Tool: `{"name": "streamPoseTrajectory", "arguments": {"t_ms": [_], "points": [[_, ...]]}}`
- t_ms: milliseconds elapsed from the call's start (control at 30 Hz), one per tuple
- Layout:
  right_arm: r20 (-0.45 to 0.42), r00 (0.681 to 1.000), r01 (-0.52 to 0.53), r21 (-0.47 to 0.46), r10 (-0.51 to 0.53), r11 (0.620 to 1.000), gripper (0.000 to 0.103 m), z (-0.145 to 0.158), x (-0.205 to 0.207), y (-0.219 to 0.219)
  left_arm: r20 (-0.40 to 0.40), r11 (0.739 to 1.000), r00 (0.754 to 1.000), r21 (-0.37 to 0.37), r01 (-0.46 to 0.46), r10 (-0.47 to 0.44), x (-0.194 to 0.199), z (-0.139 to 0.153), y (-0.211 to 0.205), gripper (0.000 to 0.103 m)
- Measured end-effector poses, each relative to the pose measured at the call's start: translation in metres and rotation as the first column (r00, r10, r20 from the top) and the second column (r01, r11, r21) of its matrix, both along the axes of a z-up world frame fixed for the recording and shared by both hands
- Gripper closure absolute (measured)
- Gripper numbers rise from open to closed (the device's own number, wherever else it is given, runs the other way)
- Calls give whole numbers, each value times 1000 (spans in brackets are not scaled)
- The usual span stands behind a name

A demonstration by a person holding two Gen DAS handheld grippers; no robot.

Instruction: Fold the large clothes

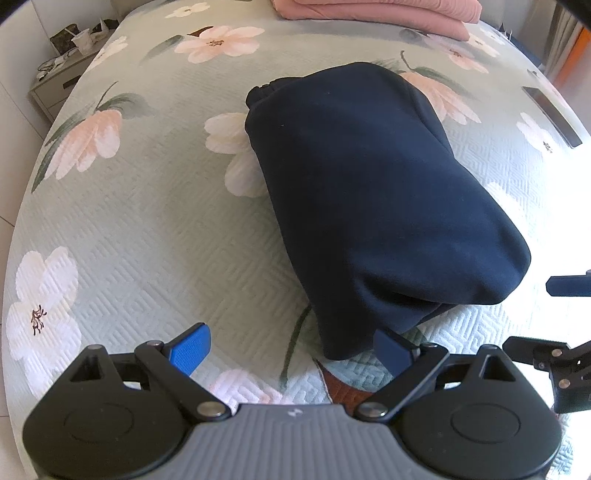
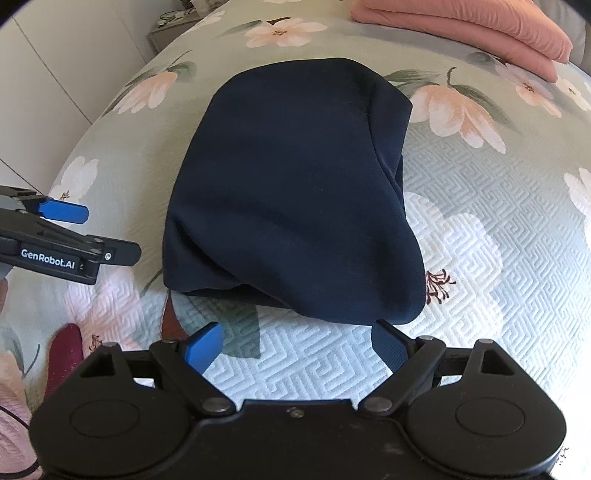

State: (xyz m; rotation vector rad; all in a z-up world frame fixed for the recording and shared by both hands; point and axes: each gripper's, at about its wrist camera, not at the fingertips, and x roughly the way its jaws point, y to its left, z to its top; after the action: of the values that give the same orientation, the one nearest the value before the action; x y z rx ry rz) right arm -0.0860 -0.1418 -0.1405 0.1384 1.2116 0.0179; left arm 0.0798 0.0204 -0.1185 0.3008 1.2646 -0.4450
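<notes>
A dark navy garment (image 1: 373, 192) lies folded into a thick bundle on the floral bedspread (image 1: 147, 229); it also shows in the right wrist view (image 2: 295, 192). My left gripper (image 1: 291, 349) is open and empty, its blue pads just short of the bundle's near edge. My right gripper (image 2: 295, 345) is open and empty, also just before the near edge. The left gripper shows at the left of the right wrist view (image 2: 62, 221), and the right gripper's fingers (image 1: 569, 286) show at the right edge of the left wrist view.
Folded pink clothes (image 2: 465, 26) lie at the head of the bed, also seen in the left wrist view (image 1: 373, 14). A bedside table (image 1: 59, 81) with clutter stands far left. A dark flat object (image 1: 550, 110) lies near the bed's right edge.
</notes>
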Motion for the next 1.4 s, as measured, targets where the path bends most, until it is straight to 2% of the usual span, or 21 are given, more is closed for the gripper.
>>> {"name": "streamPoseTrajectory", "arguments": {"t_ms": [1400], "points": [[19, 1000, -10, -31, 11, 999, 0, 2, -1, 2, -1, 1000, 1000, 5, 0, 0, 2, -1, 0, 7]]}}
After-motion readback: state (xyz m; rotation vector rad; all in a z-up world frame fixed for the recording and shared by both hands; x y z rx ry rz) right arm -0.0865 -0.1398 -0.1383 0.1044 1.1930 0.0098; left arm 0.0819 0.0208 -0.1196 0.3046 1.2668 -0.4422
